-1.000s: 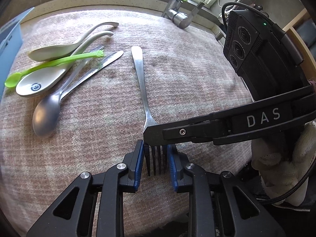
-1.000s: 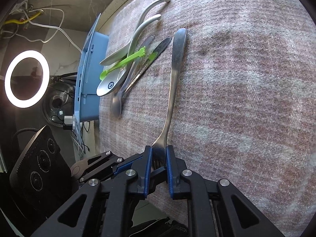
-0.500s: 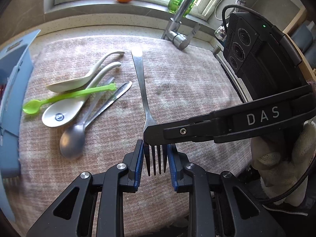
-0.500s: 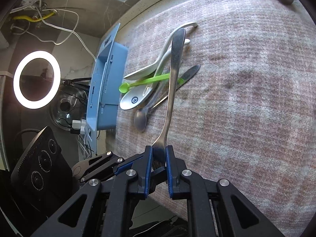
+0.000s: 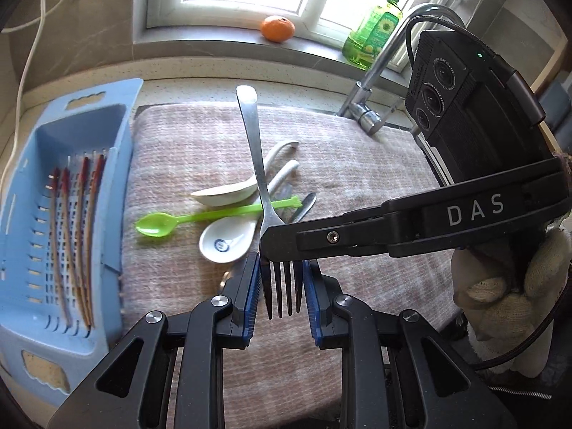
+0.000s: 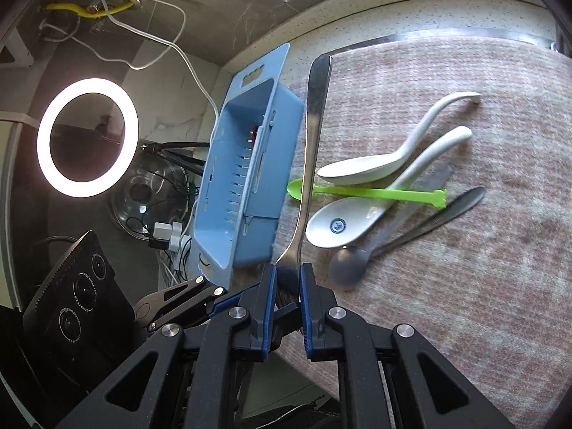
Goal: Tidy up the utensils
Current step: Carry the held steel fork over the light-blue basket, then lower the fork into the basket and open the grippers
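**Fork held in the air by both grippers, beside the blue tray**

The left gripper (image 5: 281, 287) is bracketing the tines of the metal fork (image 5: 256, 164) — blue pads sitting narrow against the outer tines on either side. The right gripper (image 6: 287, 287) is clamping the same fork (image 6: 310, 164) at the neck, jaws nearly together, seen edge-on in its own view. From the left wrist view the right gripper (image 5: 271, 250) is crossing in from the right over the tines, with a gloved hand (image 5: 507, 286) behind it.

The fork is pointing handle-up and away, clear of the pink cloth (image 5: 357, 164), just right of the blue tray (image 5: 118, 164).

Left view only — the tray's slotted floor with reddish-brown chopsticks (image 5: 77, 236) lying in it, an orange (image 5: 277, 28) and a green soap bottle (image 5: 371, 32) on the windowsill, and the tap (image 5: 368, 107). Right view only — the tray's outer wall (image 6: 232, 193), a lit ring light (image 6: 87, 137) beyond the tray, and the grey metal spoon (image 6: 346, 268), which is almost wholly hidden in the left view.

Both views are showing, right of the tray on the cloth: two white ceramic spoons (image 5: 228, 236), a green plastic spoon (image 5: 157, 223) lying across them, and a knife (image 6: 443, 214).
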Demonstrator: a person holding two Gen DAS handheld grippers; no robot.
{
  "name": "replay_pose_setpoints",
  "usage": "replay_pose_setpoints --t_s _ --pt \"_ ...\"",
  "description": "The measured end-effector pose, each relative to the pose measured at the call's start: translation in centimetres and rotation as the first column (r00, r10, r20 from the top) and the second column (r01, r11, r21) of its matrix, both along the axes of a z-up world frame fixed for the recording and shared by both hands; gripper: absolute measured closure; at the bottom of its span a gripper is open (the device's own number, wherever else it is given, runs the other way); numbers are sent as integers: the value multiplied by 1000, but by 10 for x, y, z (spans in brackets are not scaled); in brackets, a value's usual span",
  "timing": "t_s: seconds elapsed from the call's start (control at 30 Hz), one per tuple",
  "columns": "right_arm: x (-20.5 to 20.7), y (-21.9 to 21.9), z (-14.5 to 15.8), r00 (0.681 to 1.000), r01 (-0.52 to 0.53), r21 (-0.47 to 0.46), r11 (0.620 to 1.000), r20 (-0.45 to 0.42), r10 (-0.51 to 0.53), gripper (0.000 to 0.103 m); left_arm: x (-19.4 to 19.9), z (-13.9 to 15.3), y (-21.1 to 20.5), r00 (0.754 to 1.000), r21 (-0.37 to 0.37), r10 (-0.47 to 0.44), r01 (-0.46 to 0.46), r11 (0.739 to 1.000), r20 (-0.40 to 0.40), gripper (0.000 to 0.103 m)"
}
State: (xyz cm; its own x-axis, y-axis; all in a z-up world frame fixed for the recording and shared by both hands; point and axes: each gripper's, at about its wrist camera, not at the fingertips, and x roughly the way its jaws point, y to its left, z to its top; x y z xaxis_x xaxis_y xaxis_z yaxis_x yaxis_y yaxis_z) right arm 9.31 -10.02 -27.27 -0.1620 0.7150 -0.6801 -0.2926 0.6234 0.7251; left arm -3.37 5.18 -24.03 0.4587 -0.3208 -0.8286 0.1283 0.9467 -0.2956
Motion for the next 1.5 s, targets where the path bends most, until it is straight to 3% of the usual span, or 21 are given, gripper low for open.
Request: replay_pose_setpoints --t_s 0.6,0.87,1.17,1.3,1.4,1.43,1.5 --pt "0 130 1 997 -66 4 998 30 66 91 -2 2 112 996 9 91 -91 996 16 81" --pt "0 164 -16 996 -83 -24 996 18 83 91 0 -13 149 992 -17 120 -121 993 -23 81" --pt "2 183 -34 996 -88 -58 994 -6 88 91 4 -29 163 990 -35 126 -129 991 -61 81" --pt "0 188 -34 995 -86 -87 992 35 89 91 7 -33 164 988 -12 134 -135 991 -74 81" --pt "2 189 -31 994 -81 -96 992 63 88 88 11 -38 169 982 8 160 -160 987 -100 72" --pt "2 189 -29 994 -77 -104 992 73 85 84 11 -39 171 980 10 168 -168 986 -102 65" --pt "4 186 -26 993 -58 -113 992 93 69 70 10 -40 174 978 10 178 -178 984 -106 64"
